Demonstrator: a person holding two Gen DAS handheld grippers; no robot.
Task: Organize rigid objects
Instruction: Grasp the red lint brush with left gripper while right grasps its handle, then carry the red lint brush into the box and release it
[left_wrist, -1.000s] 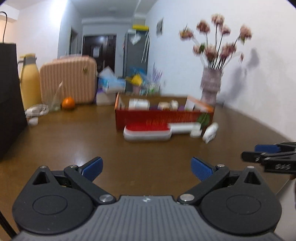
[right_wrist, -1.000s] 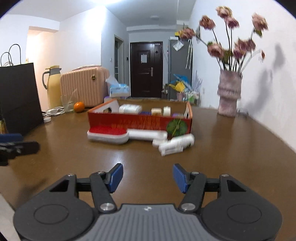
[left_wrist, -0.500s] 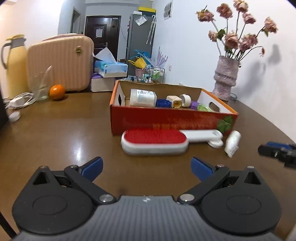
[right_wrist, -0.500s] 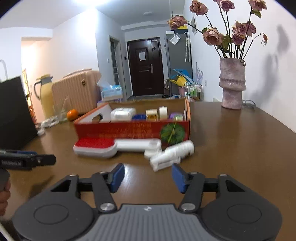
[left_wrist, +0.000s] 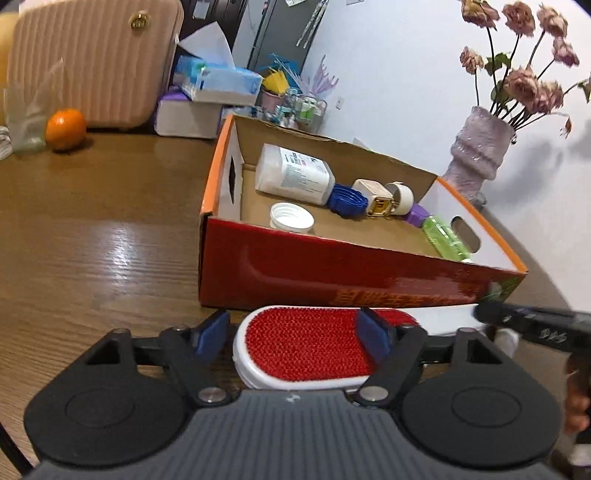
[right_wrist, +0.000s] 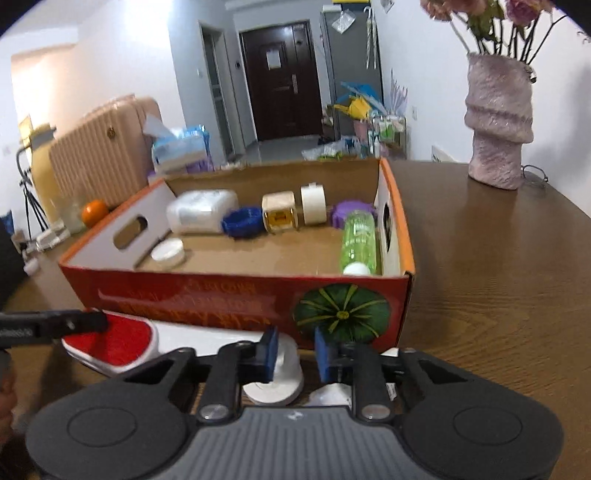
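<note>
A white lint brush with a red pad (left_wrist: 310, 343) lies on the brown table against the front wall of a red cardboard box (left_wrist: 332, 273). My left gripper (left_wrist: 291, 332) is open, its blue pads straddling the brush head without touching it. My right gripper (right_wrist: 293, 356) is open with a narrow gap, low over the brush's white handle end (right_wrist: 275, 380); a small white bottle (right_wrist: 332, 395) lies under its right finger. The brush head also shows in the right wrist view (right_wrist: 110, 341). The box (right_wrist: 236, 299) holds a white bottle (left_wrist: 291, 173), a green bottle (right_wrist: 358, 240), caps and small jars.
A pink vase of flowers (right_wrist: 498, 122) stands at the table's far right. A pink suitcase (left_wrist: 88, 62), an orange (left_wrist: 65, 123), a tissue box (left_wrist: 218, 81) and a yellow jug (right_wrist: 40, 166) stand behind and left of the box.
Both grippers have moved forward and down to the brush in front of the box. The left gripper's pads now straddle the brush head, and the right gripper's gap has narrowed.
</note>
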